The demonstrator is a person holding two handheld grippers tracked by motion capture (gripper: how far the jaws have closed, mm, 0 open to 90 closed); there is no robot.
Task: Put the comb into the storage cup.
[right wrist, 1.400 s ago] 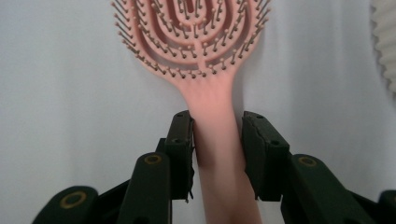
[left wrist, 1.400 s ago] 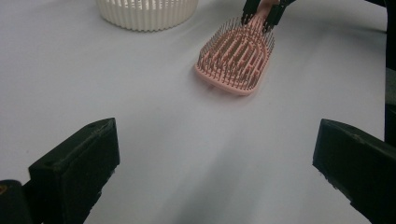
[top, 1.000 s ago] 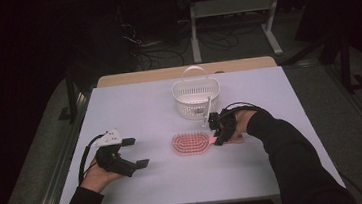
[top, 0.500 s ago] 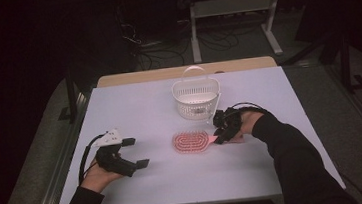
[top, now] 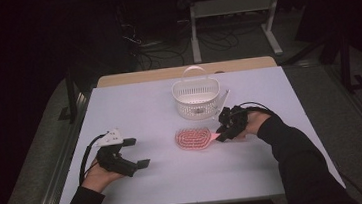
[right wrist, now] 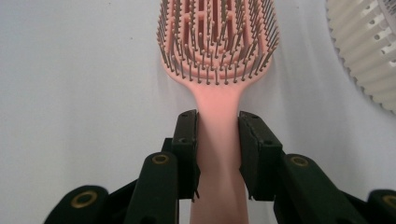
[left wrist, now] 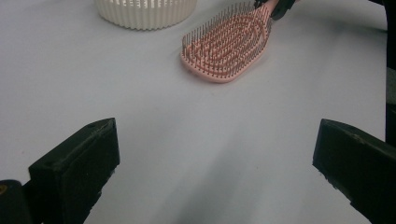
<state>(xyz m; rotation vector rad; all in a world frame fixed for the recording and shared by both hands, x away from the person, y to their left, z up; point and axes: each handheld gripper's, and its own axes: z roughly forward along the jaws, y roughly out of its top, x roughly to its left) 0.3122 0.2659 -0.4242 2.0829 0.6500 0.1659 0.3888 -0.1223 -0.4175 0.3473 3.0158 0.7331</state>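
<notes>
The left gripper (top: pixel 132 153) rested low at the near left with its jaws spread wide, while the right gripper (top: pixel 222 131), on an outstretched dark-sleeved forearm (top: pixel 295 156), had its jaws pressed against a pink handle (right wrist: pixel 218 140).

Dim all round in the high view: black surroundings, with the white table (top: pixel 144 110) as the one lit patch, evenly bright, no glare. Soft and grainy throughout, hands and sleeves nearly lost in shadow. Brighter and flatter in both gripper views. Faint, diffuse shadow right of the brush (left wrist: pixel 226 46) in the left gripper view; near jaws dark and slightly blurred. Sharp on the bristles in the right gripper view, a soft shadow beside the handle, basket (right wrist: pixel 369 51) somewhat washed out at far right.
</notes>
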